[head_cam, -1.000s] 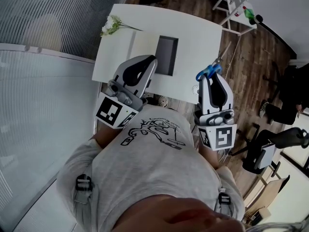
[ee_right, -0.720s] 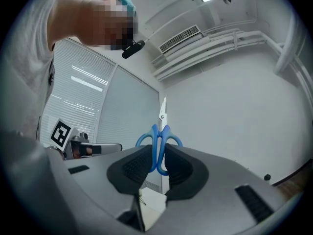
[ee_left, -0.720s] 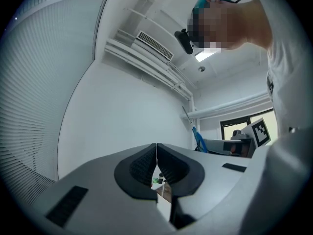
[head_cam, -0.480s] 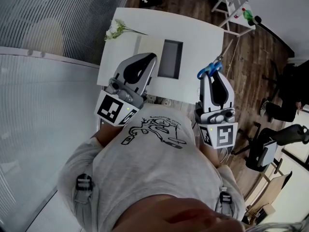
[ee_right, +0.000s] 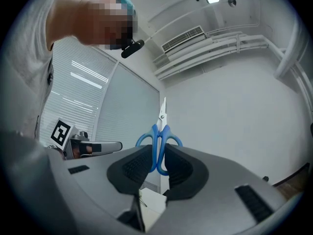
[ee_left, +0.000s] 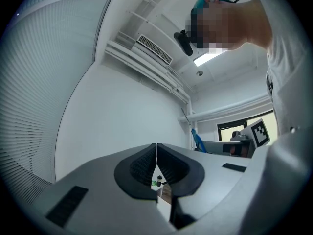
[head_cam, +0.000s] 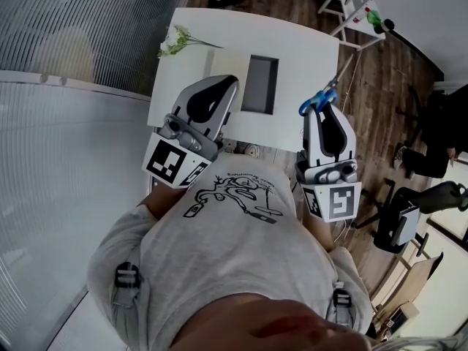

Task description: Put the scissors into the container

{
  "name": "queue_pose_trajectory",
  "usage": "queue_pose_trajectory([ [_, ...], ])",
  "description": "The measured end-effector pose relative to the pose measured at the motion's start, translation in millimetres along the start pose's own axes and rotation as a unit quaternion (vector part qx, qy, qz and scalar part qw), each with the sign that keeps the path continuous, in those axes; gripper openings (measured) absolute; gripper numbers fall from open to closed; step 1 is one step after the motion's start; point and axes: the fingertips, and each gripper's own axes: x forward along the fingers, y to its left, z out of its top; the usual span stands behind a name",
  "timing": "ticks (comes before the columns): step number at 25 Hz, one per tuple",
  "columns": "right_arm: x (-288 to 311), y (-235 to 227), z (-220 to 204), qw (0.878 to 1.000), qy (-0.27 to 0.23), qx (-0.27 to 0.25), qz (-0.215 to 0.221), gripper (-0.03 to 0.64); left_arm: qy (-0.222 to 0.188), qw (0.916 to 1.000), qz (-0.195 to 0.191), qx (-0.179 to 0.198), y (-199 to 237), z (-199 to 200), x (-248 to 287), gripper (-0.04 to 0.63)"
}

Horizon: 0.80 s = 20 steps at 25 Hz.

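1. Writing: no readable words anywhere. Each marker cube (head_cam: 174, 163) carries a black-and-white square code. The person's grey shirt (head_cam: 234, 196) bears a black line drawing; any lettering in it is too small to read.

2. Task items: the scissors (ee_right: 159, 141) have blue plastic loop handles and bright metal blades. The right tongs (ee_right: 157, 153) are clamped on the handles between ribbed black pads, and the closed blades stick out past the tips. From the head view they are held in the air at the right edge of the desk (head_cam: 307, 57), to the right of the container (head_cam: 261, 85) and apart from it. The container is a dark grey rectangular tray with low walls, lying near the middle of the smooth white desk; nothing can be seen in it.

3. Left tongs (ee_left: 156, 148): pads pressed together, nothing between them, held over the near edge of the desk, left of the container.

4. Surroundings: white flowers (head_cam: 175, 41) lie at the far left corner of the desk. The floor (head_cam: 380, 108) is dark wood planks. A white rack (head_cam: 351, 13) beyond the desk holds a green bottle (head_cam: 374, 19). Nothing stands between scissors and container.
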Motion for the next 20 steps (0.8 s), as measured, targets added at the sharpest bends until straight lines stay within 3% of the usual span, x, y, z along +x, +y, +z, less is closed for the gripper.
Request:
queue_pose_trajectory([
  [8,1,1,-20,1.0,0.023,0.002,-0.003,0.084,0.007,1.0,0.003,-0.005,-2,-7,-6,0.021],
  [20,19,-5,-87,0.996,0.083,0.016,-0.01,0.084,0.015,0.9998,0.007,-0.007,5,-11,-10,0.021],
])
